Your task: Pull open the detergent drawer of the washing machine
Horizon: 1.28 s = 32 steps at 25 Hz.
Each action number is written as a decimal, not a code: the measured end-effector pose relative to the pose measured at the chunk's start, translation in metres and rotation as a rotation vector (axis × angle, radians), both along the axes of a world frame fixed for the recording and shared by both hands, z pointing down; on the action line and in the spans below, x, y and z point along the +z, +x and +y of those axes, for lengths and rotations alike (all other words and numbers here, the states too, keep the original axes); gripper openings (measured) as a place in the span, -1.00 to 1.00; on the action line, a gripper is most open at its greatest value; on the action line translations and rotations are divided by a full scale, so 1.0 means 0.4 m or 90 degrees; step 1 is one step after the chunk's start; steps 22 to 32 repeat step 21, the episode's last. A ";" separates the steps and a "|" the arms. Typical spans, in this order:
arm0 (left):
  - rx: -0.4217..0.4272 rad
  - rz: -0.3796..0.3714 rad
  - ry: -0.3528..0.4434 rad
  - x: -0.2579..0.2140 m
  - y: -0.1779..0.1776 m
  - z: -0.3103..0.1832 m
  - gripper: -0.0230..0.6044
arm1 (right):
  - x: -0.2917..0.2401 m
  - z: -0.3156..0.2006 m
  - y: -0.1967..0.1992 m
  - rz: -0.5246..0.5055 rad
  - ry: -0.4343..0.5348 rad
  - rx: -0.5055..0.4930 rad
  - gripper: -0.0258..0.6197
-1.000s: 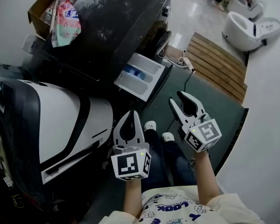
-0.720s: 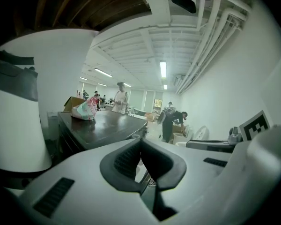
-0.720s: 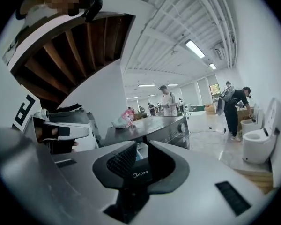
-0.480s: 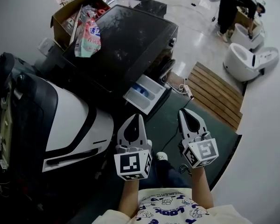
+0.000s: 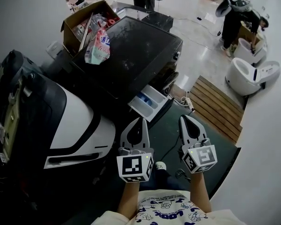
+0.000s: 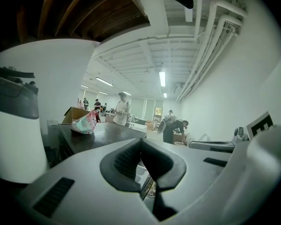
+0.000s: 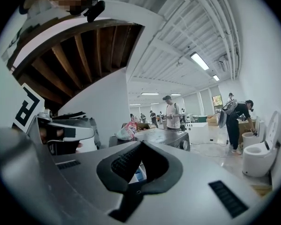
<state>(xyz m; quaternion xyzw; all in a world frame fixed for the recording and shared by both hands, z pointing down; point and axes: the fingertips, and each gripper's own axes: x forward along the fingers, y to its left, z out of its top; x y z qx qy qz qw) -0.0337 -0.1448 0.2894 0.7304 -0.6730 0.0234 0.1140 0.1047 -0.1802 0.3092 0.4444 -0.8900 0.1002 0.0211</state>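
Found the detergent drawer [image 5: 149, 103] already drawn out from the front of the washing machine [image 5: 140, 55], near the centre of the frame. Judged the pulling step as done. Saw the left gripper [image 5: 142, 121] closed on nothing and the right gripper [image 5: 184, 118] closed too, also empty, both in the lower centre, near the drawer but apart from it. Expected no further pull, only perhaps keeping clear of it. Made out the drawer as a white rigid plastic tray, rectangular, with a blue insert; the machine top as dark, flat, glossy.
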 end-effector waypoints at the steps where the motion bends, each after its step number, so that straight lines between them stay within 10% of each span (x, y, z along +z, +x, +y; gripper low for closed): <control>1: -0.001 -0.001 0.002 -0.004 -0.001 0.000 -0.88 | -0.003 0.000 -0.002 0.000 0.002 -0.001 -0.88; 32: -0.008 -0.006 0.005 -0.007 0.015 -0.010 -0.88 | -0.011 -0.014 -0.023 0.003 0.003 -0.027 -0.88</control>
